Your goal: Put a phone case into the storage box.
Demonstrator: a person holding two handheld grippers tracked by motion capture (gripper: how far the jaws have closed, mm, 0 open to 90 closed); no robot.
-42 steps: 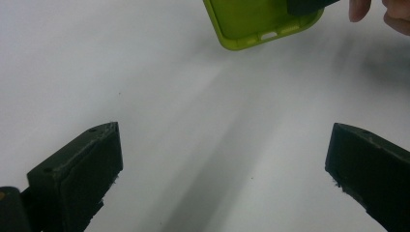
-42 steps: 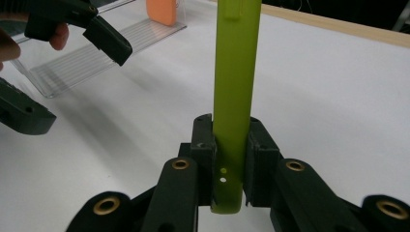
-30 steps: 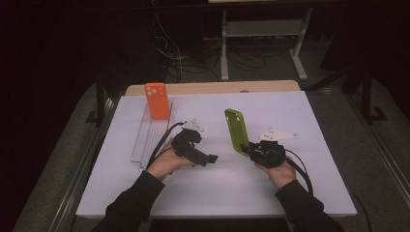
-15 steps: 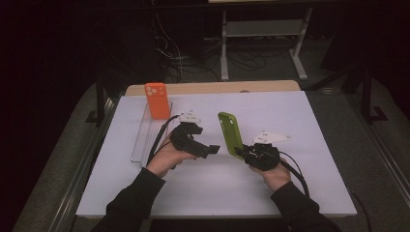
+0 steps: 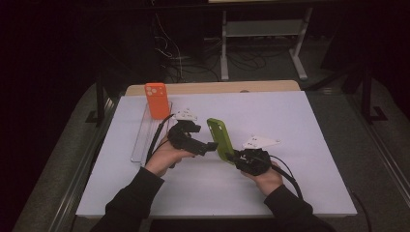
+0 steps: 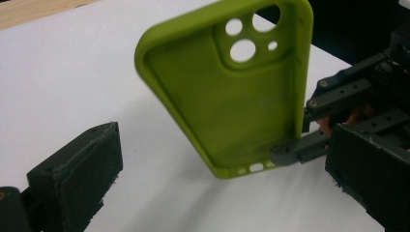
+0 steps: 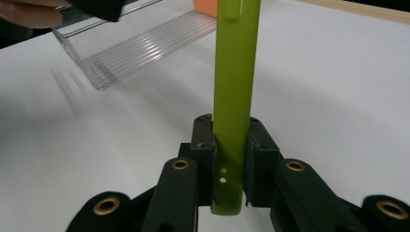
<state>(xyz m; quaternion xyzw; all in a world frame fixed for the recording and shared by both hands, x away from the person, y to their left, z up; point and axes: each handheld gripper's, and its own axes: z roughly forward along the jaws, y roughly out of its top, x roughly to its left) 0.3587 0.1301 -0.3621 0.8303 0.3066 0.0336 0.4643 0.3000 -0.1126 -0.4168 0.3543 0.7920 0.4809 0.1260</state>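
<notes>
While the right gripper (image 5: 235,157) pinches the bottom end of the green phone case (image 5: 220,138) and holds it up off the white tabletop (image 5: 300,121), the left gripper (image 5: 211,146) waits wide open right next to it. In the left gripper view, the green phone case (image 6: 227,92) stands between that gripper's two black jaws, and neither jaw touches it yet. In the right gripper view, the two jaws squeeze the thin edge of the case (image 7: 233,96) from both sides.

The job now looks like a hand-over, or a move to the clear rack (image 5: 145,133) where the orange phone case (image 5: 157,100) already stands at the far end. To do it well, the left gripper should close slowly on the long side of the case, up near the middle, away from the camera holes. The right gripper should hold tight until the left one has a firm hold. The case is soft, so a hard squeeze could bend it. Keep it upright, so it can slide into a slot in the rack.
</notes>
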